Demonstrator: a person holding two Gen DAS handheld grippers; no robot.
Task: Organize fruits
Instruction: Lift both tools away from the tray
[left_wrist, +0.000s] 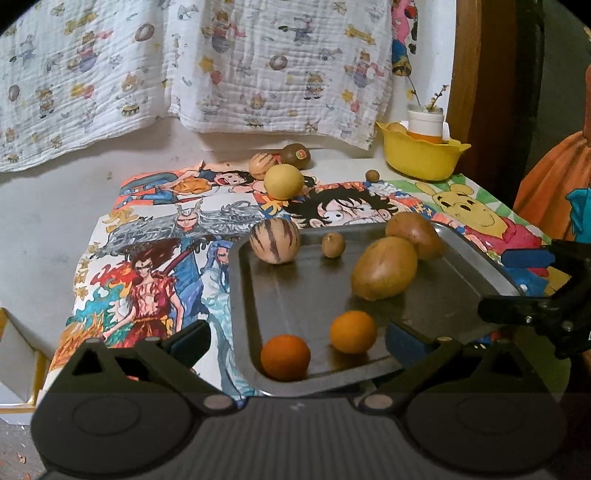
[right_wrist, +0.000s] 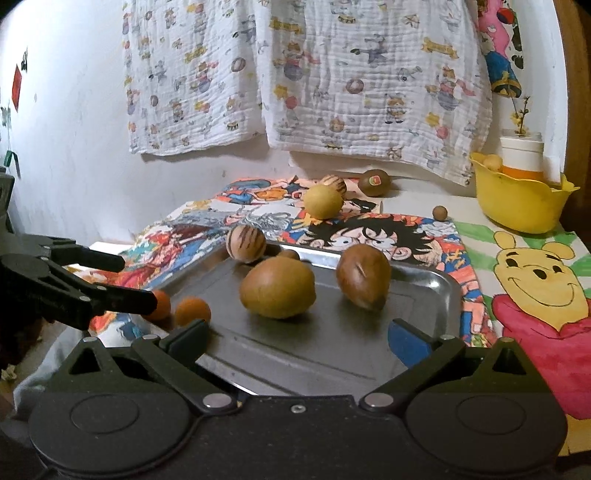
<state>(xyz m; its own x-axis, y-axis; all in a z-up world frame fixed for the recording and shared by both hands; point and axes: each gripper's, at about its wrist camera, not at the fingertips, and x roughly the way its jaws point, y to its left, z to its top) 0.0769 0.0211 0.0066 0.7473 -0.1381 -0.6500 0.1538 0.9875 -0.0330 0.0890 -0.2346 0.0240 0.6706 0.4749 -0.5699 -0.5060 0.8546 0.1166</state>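
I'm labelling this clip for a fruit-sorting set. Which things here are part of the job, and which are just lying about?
Job: metal tray; fruit on it, such as the two oranges and striped fruit; loose yellow fruit, kiwi and small brown fruit; both open grippers.

Lying about: yellow bowl, white jar, hanging cloth, cartoon drawings.

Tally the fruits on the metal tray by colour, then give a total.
On the metal tray:
Orange: 2
Large brownish-yellow: 2
Striped tan: 1
Small brown: 1
Total: 6
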